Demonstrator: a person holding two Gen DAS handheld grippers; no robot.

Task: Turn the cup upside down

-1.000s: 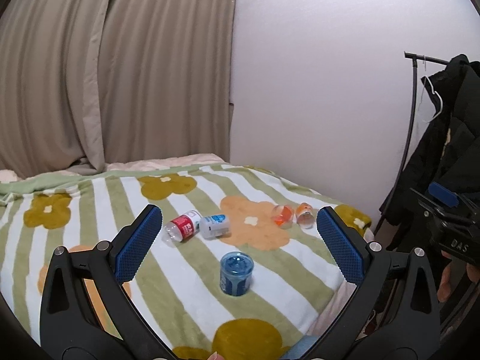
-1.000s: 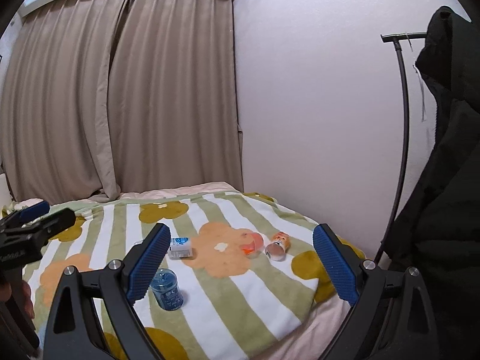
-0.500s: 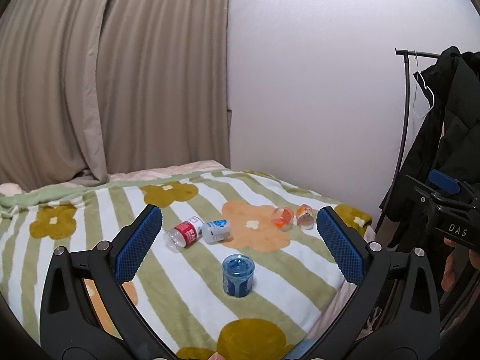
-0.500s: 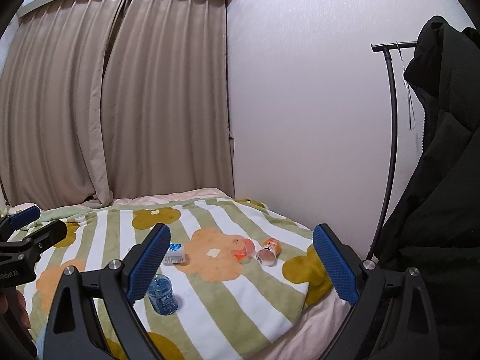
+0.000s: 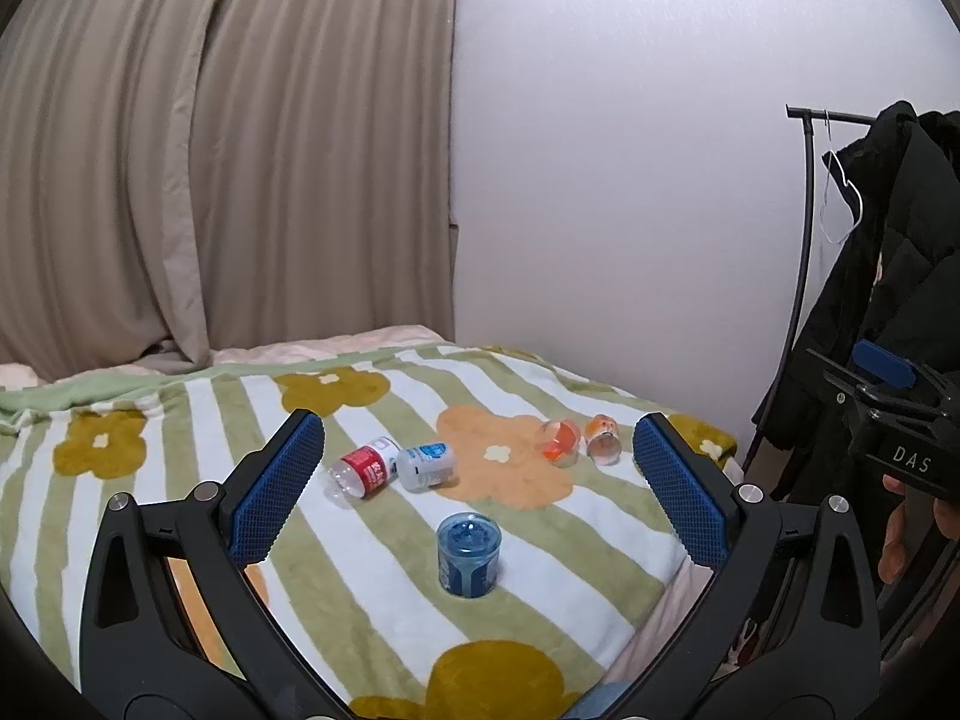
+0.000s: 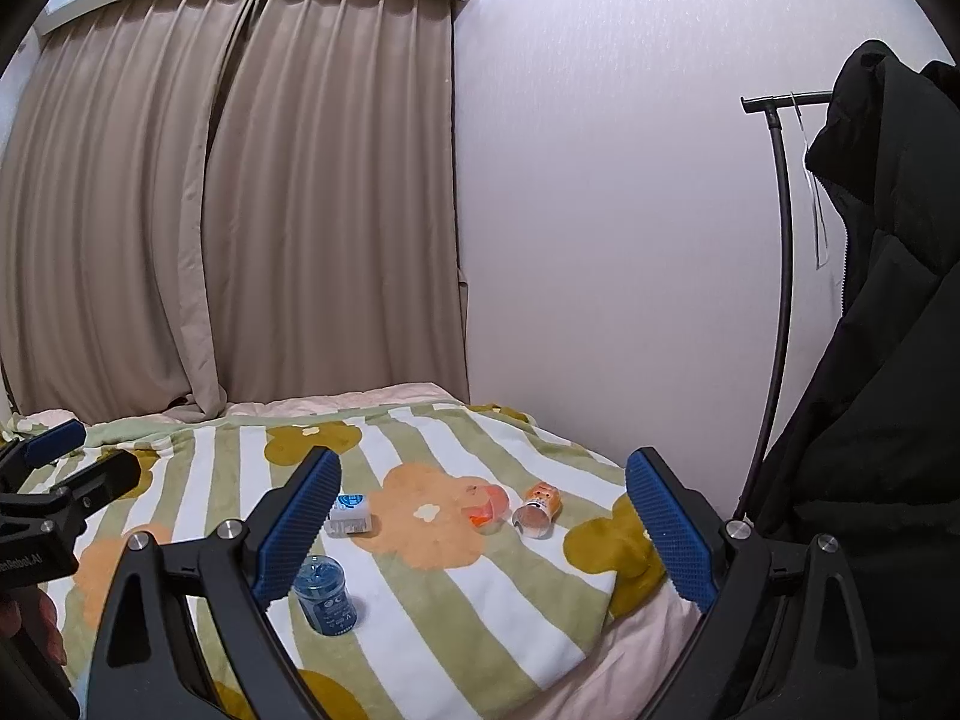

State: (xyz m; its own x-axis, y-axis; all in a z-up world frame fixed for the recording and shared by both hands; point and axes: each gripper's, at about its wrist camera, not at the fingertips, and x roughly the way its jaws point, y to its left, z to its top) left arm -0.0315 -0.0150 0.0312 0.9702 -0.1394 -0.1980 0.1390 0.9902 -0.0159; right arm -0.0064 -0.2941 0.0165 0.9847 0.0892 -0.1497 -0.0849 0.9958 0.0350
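A small blue translucent cup stands upright, mouth up, on the striped flower blanket; it also shows in the right wrist view. My left gripper is open and empty, held back from and above the cup. My right gripper is open and empty, farther back, with the cup just past its left finger. The right gripper's body shows at the right edge of the left wrist view, and the left gripper's body at the left edge of the right wrist view.
Lying on the blanket: a red-labelled bottle, a white-and-blue cup, an orange cup and a small orange-topped cup. A coat rack with a black coat stands right of the bed. Curtains and a wall lie behind.
Both grippers have drawn back and tilted up a little, so the bed and cups sit lower and smaller in both views. Nothing on the blanket has moved.
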